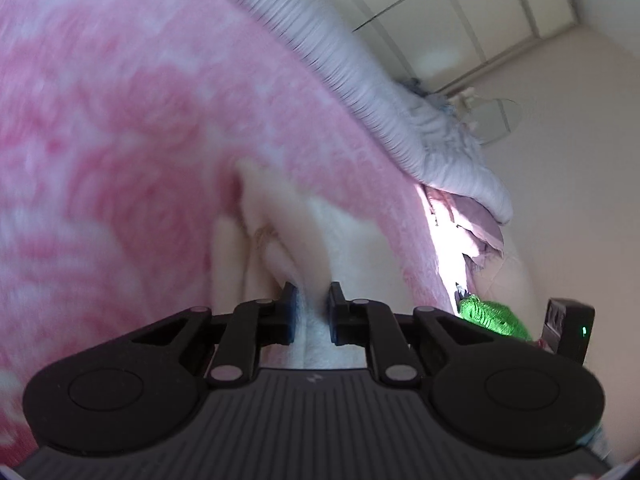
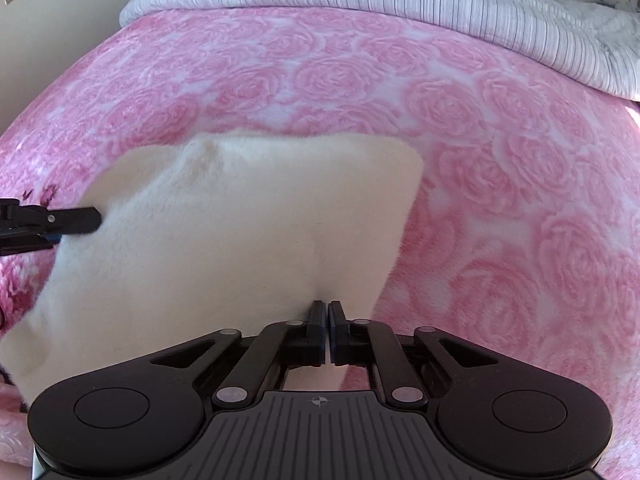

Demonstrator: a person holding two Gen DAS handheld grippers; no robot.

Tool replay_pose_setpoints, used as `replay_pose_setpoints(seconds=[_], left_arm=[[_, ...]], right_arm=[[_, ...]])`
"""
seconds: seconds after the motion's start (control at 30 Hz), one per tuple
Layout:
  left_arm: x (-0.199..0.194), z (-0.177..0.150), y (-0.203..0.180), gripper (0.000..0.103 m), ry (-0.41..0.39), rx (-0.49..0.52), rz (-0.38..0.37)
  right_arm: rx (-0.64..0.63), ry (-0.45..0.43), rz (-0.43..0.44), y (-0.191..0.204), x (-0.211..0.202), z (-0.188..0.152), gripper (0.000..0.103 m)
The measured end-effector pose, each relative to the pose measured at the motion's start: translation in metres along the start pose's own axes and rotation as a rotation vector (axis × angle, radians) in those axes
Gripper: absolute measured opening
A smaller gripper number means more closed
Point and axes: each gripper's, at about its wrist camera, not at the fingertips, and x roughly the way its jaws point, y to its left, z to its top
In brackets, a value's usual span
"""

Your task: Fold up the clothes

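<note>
My right tongs [image 2: 325,320] are pinched tight on the near edge of a fluffy white garment [image 2: 240,232]. The two black fingers sit almost together with just a thin bit of cloth between them. The garment spreads out in front of me on the pink rose blanket [image 2: 500,184] that covers the bed. Its far edge lies flat and its right corner looks square.

My left tongs [image 1: 311,314] hold the same white garment [image 1: 320,236] too. Here the fingers are a little apart, with a thick bunch of soft cloth squeezed between the blue pads [image 1: 293,312]. In the right wrist view I can see the left tongs [image 2: 76,220] come in from the left side and touch the left edge of the garment.

The left wrist view is blurry. The pink blanket [image 1: 120,120] fills most of it. A striped gray quilt [image 2: 400,12] lies bunched at the far end of the bed. Something bright green [image 1: 488,314] sits low on the right, near a small black box [image 1: 570,332] with a green light.
</note>
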Motion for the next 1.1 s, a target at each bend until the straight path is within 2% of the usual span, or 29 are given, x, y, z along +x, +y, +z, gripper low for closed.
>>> replay_pose_setpoints(seconds=[0.03, 0.1, 0.13, 0.2, 0.33, 0.37, 0.4, 0.43, 0.47, 0.5, 0.57, 0.67, 0.73, 0.9, 1.03, 1.07, 1.1], left_arm=[[-0.002, 0.000, -0.001, 0.011, -0.009, 0.019, 0.014], [0.002, -0.009, 0.004, 0.013, -0.014, 0.073, 0.101], [0.005, -0.015, 0.007, 0.015, -0.019, 0.081, 0.121], [-0.001, -0.023, 0.012, 0.021, -0.041, 0.038, 0.110], [-0.035, -0.034, 0.005, 0.024, -0.088, -0.012, 0.140], [-0.047, -0.040, 0.002, 0.024, -0.101, -0.028, 0.146], [-0.060, -0.048, 0.000, 0.026, -0.114, -0.050, 0.148], [-0.073, -0.056, -0.002, 0.029, -0.127, -0.072, 0.150], [-0.085, -0.067, -0.003, 0.034, -0.142, -0.101, 0.141], [-0.097, -0.078, -0.004, 0.038, -0.156, -0.135, 0.124], [-0.116, -0.102, -0.003, 0.041, -0.169, -0.220, 0.090], [-0.126, -0.130, -0.003, 0.042, -0.155, -0.321, 0.041], [-0.120, -0.137, -0.004, 0.042, -0.142, -0.345, 0.035], [-0.102, -0.138, -0.006, 0.042, -0.169, -0.362, 0.039], [-0.093, -0.136, -0.008, 0.042, -0.203, -0.348, 0.053], [-0.092, -0.136, -0.009, 0.041, -0.214, -0.339, 0.055], [-0.092, -0.136, -0.011, 0.034, -0.221, -0.318, 0.067]], right_arm=[[0.016, -0.013, 0.006, 0.000, -0.001, -0.001, 0.006], [0.045, -0.069, 0.029, -0.001, -0.003, -0.008, 0.006], [0.058, -0.101, 0.042, -0.001, -0.004, -0.012, 0.006], [0.084, -0.166, 0.062, -0.004, -0.006, -0.021, 0.006], [0.075, -0.292, 0.050, -0.009, -0.025, -0.052, 0.009], [0.067, -0.319, 0.043, -0.010, -0.034, -0.061, 0.014], [0.064, -0.351, 0.036, -0.011, -0.045, -0.072, 0.028], [0.067, -0.392, 0.034, -0.012, -0.057, -0.086, 0.038], [0.070, -0.436, 0.038, -0.012, -0.069, -0.102, 0.055], [0.064, -0.471, 0.041, -0.010, -0.081, -0.119, 0.063], [0.032, -0.519, 0.038, -0.001, -0.100, -0.151, 0.063], [-0.060, -0.517, 0.005, 0.020, -0.111, -0.186, 0.063], [-0.143, -0.500, -0.012, 0.037, -0.109, -0.198, 0.063], [-0.294, -0.494, -0.131, 0.066, -0.090, -0.205, 0.063], [-0.331, -0.530, -0.160, 0.078, -0.079, -0.199, 0.063], [-0.347, -0.540, -0.176, 0.081, -0.076, -0.198, 0.063], [-0.368, -0.550, -0.196, 0.085, -0.072, -0.197, 0.063]])
